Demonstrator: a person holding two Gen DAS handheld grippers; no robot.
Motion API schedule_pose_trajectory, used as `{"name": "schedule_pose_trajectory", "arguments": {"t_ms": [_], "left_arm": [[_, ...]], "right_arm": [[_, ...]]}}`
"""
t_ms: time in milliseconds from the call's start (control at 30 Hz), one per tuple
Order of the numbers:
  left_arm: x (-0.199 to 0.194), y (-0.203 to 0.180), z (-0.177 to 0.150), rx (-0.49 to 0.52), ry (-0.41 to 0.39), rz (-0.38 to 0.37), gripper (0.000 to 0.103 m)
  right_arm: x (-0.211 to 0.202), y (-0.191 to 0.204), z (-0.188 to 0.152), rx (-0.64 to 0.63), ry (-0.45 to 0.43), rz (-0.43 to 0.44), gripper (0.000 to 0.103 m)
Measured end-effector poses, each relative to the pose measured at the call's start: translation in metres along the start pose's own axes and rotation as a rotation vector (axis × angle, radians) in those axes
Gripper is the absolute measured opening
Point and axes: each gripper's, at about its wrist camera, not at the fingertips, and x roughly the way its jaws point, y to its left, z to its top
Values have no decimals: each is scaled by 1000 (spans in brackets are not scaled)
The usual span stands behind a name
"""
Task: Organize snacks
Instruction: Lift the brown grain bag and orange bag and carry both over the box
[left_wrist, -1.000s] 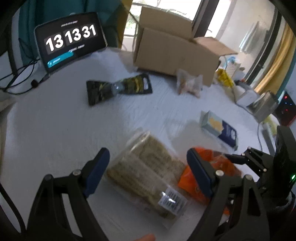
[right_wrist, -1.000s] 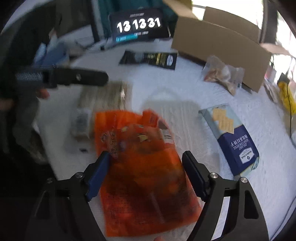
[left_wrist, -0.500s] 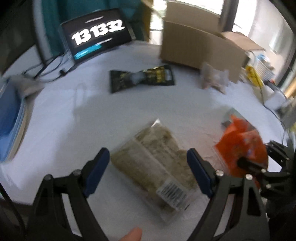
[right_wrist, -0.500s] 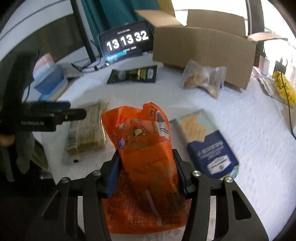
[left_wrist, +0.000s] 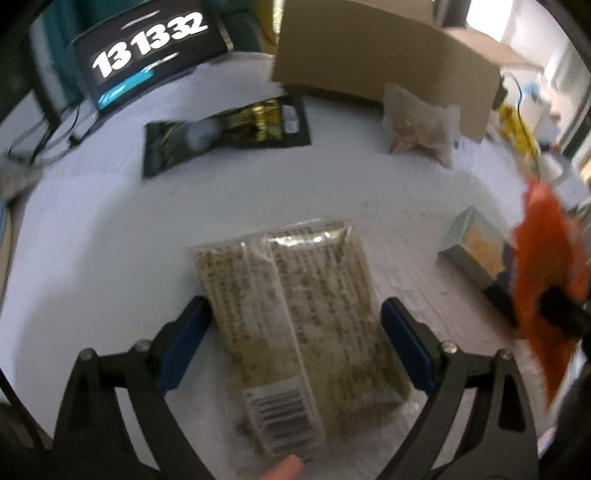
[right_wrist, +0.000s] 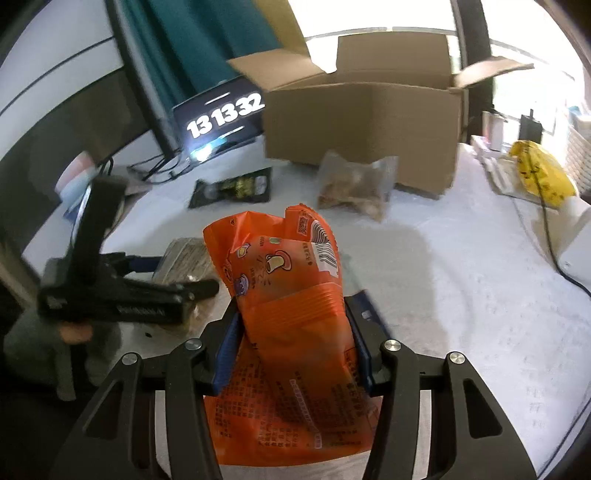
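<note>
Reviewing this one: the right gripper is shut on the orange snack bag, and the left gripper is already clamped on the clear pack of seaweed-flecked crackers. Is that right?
Not quite. The right gripper is shut on the orange snack bag, but the left gripper is not clamped: in the left wrist view its fingers stand open on either side of the clear cracker pack, which lies on the table; its jaws have just been opening.

An orange snack bag (right_wrist: 291, 295) is showing small cartoon pictures and a white barcode patch. A clear packet (left_wrist: 299, 314) is showing speckled tan-green bars and a white barcode label. A black pouch (left_wrist: 225, 133) is carrying gold print. A box (left_wrist: 476, 251) is showing pale teal with dark blue. The cardboard box (right_wrist: 362, 125) is showing plain brown, the bench (left_wrist: 110, 240) white. Both tools are showing black frames with blue pads (left_wrist: 184, 339).
</note>
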Motion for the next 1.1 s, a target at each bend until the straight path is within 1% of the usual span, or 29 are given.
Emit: {"name": "schedule_pose_trajectory", "arguments": {"t_ms": [167, 300, 400, 500, 633, 700, 833, 1000, 1100], "left_arm": [[9, 0, 19, 84, 7, -63, 94], [10, 1, 25, 173, -29, -103, 83], [6, 12, 29, 184, -31, -173, 78], [-2, 26, 34, 183, -44, -255, 77], [-24, 37, 44, 223, -119, -291, 77], [-35, 46, 50, 230, -153, -320, 77], [-52, 55, 66, 239, -215, -354, 77], [-71, 53, 84, 256, -291, -392, 77], [-81, 54, 97, 258, -337, -402, 77]], "right_arm": [[-7, -14, 15, 51, -48, -70, 54], [-7, -21, 26, 75, -73, -136, 54], [-6, -21, 32, 107, -77, -174, 54], [-7, -16, 39, 120, -86, -206, 54], [-2, -7, 52, 126, -101, -248, 54], [2, 0, 60, 128, -115, -261, 54], [6, 9, 75, 124, -139, -278, 55], [9, 14, 94, 107, -151, -296, 55], [8, 15, 104, 93, -168, -304, 55]]}}
